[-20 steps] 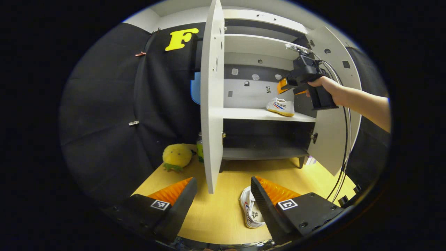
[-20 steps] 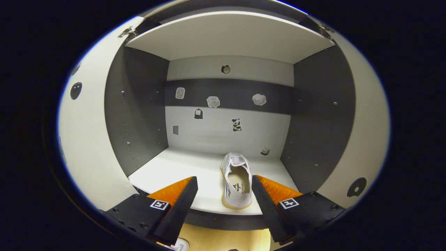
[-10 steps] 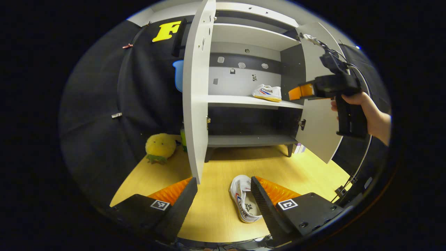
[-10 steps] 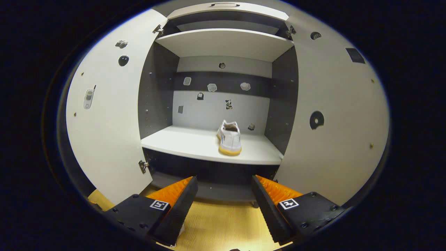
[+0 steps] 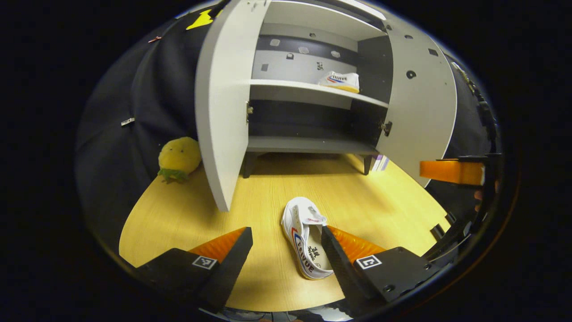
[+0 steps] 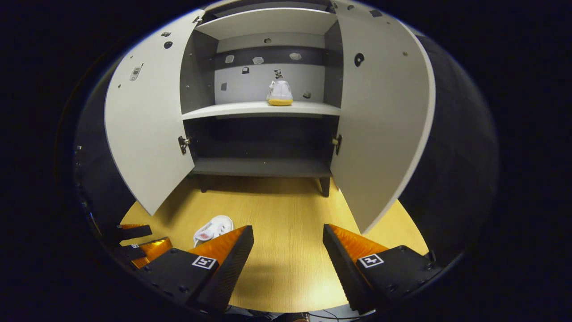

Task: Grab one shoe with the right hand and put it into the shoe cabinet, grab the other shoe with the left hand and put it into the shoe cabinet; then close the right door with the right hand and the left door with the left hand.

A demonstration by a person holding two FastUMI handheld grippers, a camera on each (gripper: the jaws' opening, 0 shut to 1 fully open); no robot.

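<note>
One white shoe (image 5: 339, 81) stands on the middle shelf of the shoe cabinet (image 5: 313, 91), toward its right side; in the right gripper view this shoe (image 6: 279, 92) shows heel-on. The other white shoe (image 5: 306, 241) lies on the wooden floor, just ahead of my open left gripper (image 5: 286, 230) and close to its right finger. My right gripper (image 6: 288, 228) is open with nothing between its fingers, back from the cabinet (image 6: 261, 107) and facing it. Both doors are open: the left door (image 6: 147, 129) and the right door (image 6: 380, 125). The floor shoe (image 6: 213, 228) sits at lower left beside the left gripper (image 6: 138, 241).
A yellow plush toy (image 5: 180, 155) rests on the floor left of the left door (image 5: 221, 112). The right gripper (image 5: 451, 172) shows at the far right, in front of the right door (image 5: 420, 103). Black cloth walls surround the wooden floor (image 6: 286, 214).
The right gripper has drawn back out of the cabinet, leaving the shoe on the shelf. The left gripper has tipped down and come nearer the shoe on the floor.
</note>
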